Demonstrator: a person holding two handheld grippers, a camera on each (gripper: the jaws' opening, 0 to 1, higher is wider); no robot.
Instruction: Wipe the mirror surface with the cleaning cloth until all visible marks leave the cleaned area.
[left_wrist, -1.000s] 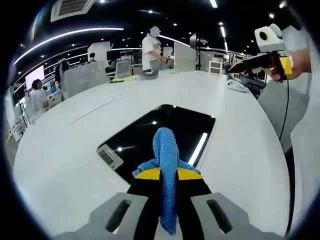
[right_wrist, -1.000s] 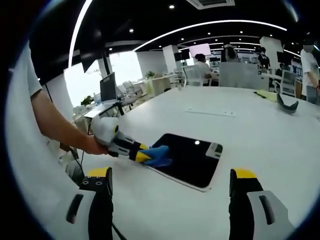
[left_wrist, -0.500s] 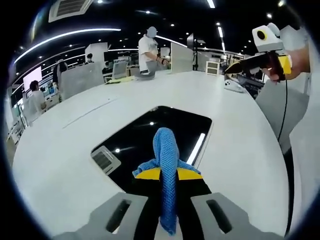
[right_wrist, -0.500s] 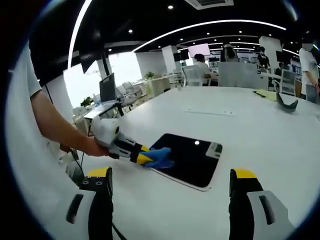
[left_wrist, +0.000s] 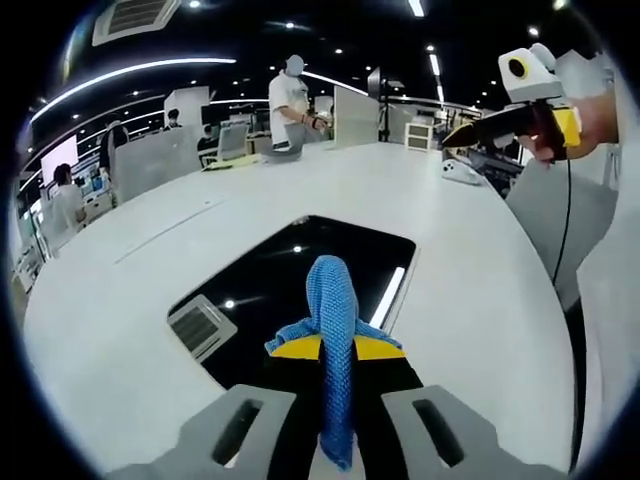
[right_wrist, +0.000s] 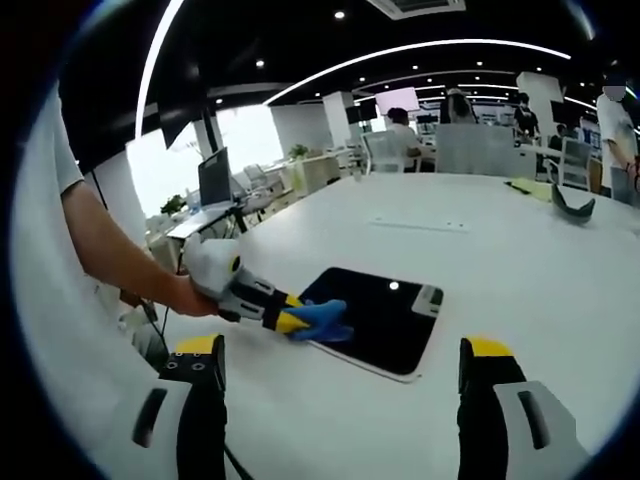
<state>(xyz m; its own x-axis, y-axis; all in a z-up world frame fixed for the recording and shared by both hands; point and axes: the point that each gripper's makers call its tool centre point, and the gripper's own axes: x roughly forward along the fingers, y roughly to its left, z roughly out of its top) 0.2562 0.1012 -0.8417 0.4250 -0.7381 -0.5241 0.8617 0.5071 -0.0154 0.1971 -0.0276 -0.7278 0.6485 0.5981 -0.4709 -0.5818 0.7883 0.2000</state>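
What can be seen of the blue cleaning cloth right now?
The cleaning cloth is bright blue with a woven, knobbly texture. It is bunched and pinched between the yellow-tipped jaws of the left gripper, a rounded fold sticking out in front. That fold sits over the near edge of the dark mirror lying flat on the white table.

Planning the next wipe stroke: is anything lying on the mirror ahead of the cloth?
Nothing visible does. The blue cloth, held in the left gripper, sits at the mirror's near edge, and the dark glass ahead shows only reflected ceiling lights.

Open office, white table (right_wrist: 520, 260), dark ceiling (left_wrist: 300, 40), strip lights (right_wrist: 400, 50)
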